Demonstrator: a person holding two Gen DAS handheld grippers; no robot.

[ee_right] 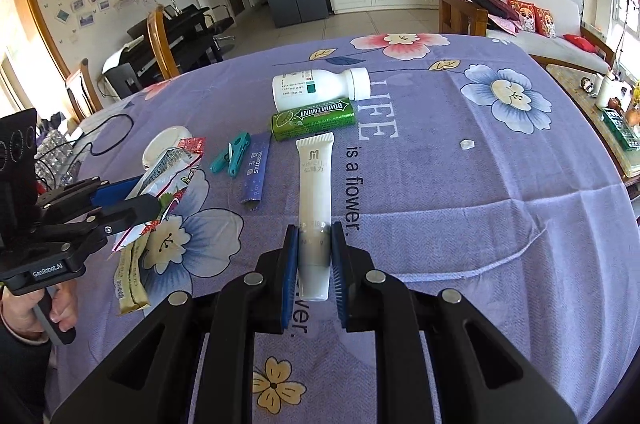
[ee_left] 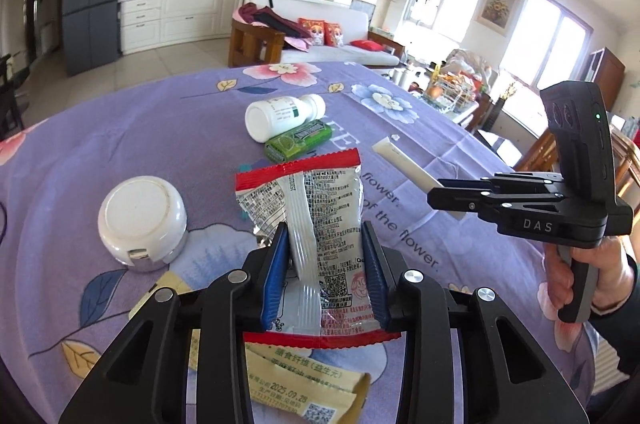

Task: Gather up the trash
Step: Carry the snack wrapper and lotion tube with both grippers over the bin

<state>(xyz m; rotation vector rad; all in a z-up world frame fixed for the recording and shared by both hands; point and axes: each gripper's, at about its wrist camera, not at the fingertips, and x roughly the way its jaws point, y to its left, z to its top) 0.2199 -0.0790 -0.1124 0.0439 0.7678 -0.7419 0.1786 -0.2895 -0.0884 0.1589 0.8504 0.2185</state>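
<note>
My left gripper (ee_left: pixel 325 244) pinches a snack wrapper (ee_left: pixel 316 224); silver foil back, red zigzag seals at both ends, dense printed text, QR code and cartoon face near the lower end; crumpled and flat, held at mid-body by both blue pads (ee_left: pixel 276 276), lifted off the purple floral tablecloth (ee_left: pixel 120 127). In the right wrist view the same wrapper (ee_right: pixel 170 169) sits at 9 o'clock in the left gripper (ee_right: pixel 136 197), red strawberry print showing on the front.

My right gripper (ee_right: pixel 315 244) is closed on a white cream tube (ee_right: pixel 315 183); grey band near the crimped end, cap end pointing to 12 o'clock, grey logo and lettering under the cap; pads (ee_right: pixel 291 264) press both sides of its lower body. In the left wrist view the tube (ee_left: pixel 404 169) sticks out of the right gripper (ee_left: pixel 436 197) at 3 o'clock, my hand (ee_left: pixel 568 276) on the handle.

Still on the cloth: white pill bottle (ee_right: pixel 320 88) lying on its side at 12 o'clock; green Doublemint gum pack (ee_right: pixel 314 117) touching it, just beyond the tube cap; purple probiotics sachet (ee_right: pixel 255 169) and teal clip (ee_right: pixel 232 153) side by side at 10 o'clock; yellow sachets (ee_right: pixel 130 282) under the wrapper; white round jar (ee_left: pixel 142 218) at 9 o'clock of the left view; small white scrap (ee_right: pixel 467 143) at 2 o'clock, apart.
</note>
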